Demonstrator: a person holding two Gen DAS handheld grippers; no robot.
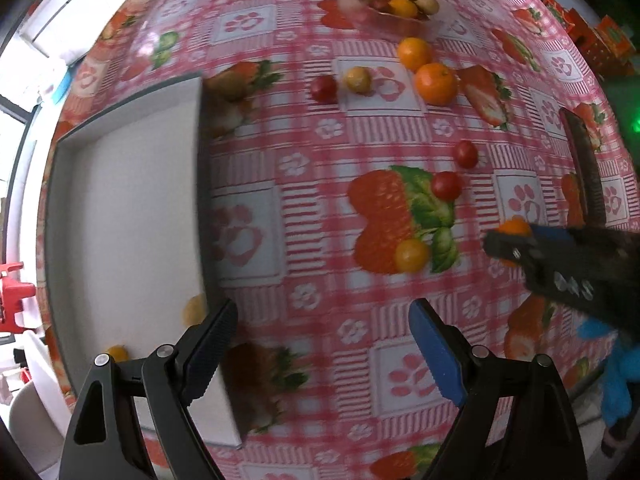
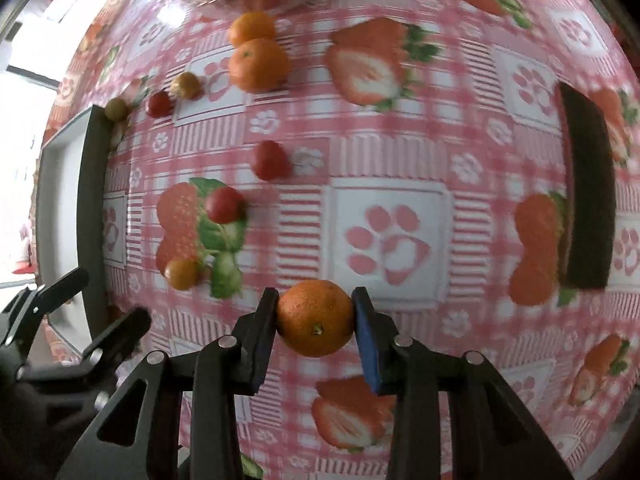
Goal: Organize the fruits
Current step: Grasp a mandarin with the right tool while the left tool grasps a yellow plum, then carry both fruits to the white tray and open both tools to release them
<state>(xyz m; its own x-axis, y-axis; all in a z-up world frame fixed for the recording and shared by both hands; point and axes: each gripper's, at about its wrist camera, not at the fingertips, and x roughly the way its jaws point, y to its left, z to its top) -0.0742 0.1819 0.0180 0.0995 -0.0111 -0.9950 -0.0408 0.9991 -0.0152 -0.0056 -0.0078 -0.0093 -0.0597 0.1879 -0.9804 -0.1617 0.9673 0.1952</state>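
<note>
The right gripper (image 2: 315,314) clamps a mandarin (image 2: 315,317) between its black and blue pads, clear of the cloth, while the left gripper (image 1: 322,326) hangs empty with its jaws wide apart over the near corner of the white tray (image 1: 120,208). The likeliest failure, judging from the hold, is a slip: the round fruit is pinched only at its sides and could roll free and drop among the loose cherry tomatoes (image 1: 446,185) and the small yellow fruit (image 1: 411,255) lying just beside the tray. A careless swing toward the tray could also knock its raised rim or brush the left gripper standing over it. Two more oranges (image 1: 435,83) sit beyond the tray, near a clear bowl of fruit (image 1: 384,0). The table wears a glossy pink checked cloth (image 1: 320,140) printed with strawberries and paw marks; bright windows show beyond the tray's far side.
</note>
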